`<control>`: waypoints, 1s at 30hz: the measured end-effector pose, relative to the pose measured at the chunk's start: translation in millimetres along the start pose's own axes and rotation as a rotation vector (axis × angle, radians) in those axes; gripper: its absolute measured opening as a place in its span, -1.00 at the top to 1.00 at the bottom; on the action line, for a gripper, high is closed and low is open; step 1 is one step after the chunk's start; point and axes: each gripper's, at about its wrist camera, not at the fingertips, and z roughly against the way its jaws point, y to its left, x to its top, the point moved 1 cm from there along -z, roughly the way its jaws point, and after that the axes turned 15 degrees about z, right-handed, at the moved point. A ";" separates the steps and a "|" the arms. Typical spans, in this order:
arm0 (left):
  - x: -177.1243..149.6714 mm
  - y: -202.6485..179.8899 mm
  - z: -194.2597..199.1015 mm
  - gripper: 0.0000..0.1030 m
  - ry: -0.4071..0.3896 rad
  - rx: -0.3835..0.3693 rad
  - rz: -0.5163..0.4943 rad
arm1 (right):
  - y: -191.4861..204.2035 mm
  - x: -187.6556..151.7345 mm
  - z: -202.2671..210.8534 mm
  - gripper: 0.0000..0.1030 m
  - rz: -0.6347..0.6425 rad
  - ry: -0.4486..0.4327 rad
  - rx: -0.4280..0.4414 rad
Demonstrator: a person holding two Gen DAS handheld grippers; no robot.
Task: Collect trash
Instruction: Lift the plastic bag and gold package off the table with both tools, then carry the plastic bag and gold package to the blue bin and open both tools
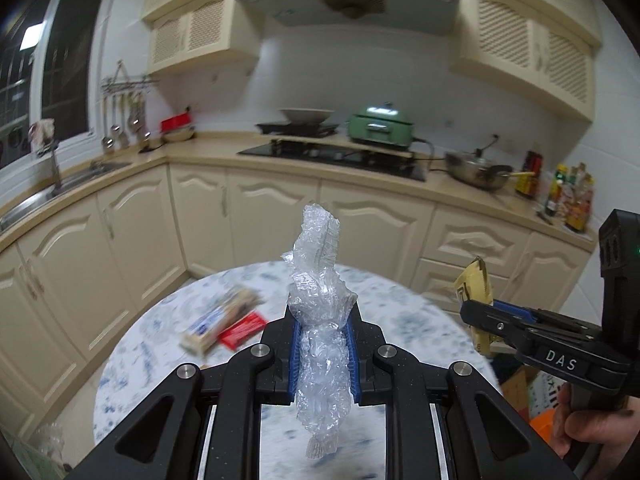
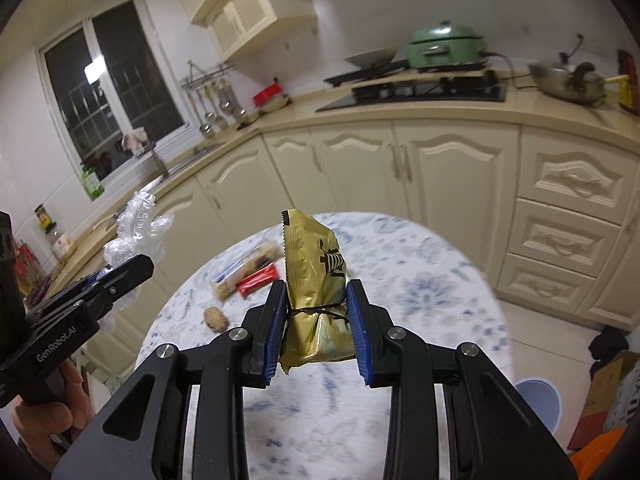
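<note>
Left wrist: left tongs (image 1: 322, 354) clamp clear plastic wrap (image 1: 320, 320); right tongs (image 2: 316, 328) clamp gold wrapper (image 2: 314, 280).

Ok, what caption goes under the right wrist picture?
Right gripper clamps a gold snack wrapper above the round table.

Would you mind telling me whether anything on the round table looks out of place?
A small brown lump, maybe food, lies loose on the round table near its left edge. A blue-and-white packet and a red wrapper lie askew beside each other, not yet collected.
</note>
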 end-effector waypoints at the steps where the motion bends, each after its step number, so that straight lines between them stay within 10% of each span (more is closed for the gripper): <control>1: -1.1 -7.0 1.3 0.71 -0.002 -0.012 -0.011 | -6.3 -1.0 7.9 0.40 -0.008 -0.009 -0.013; 13: -5.6 -82.8 -12.4 0.71 0.025 -0.182 -0.115 | -82.6 -26.7 93.8 0.40 -0.099 -0.074 -0.181; 30: -66.6 -219.9 -106.7 0.71 0.351 -0.412 -0.268 | -215.1 -124.7 159.2 0.40 -0.335 0.012 -0.418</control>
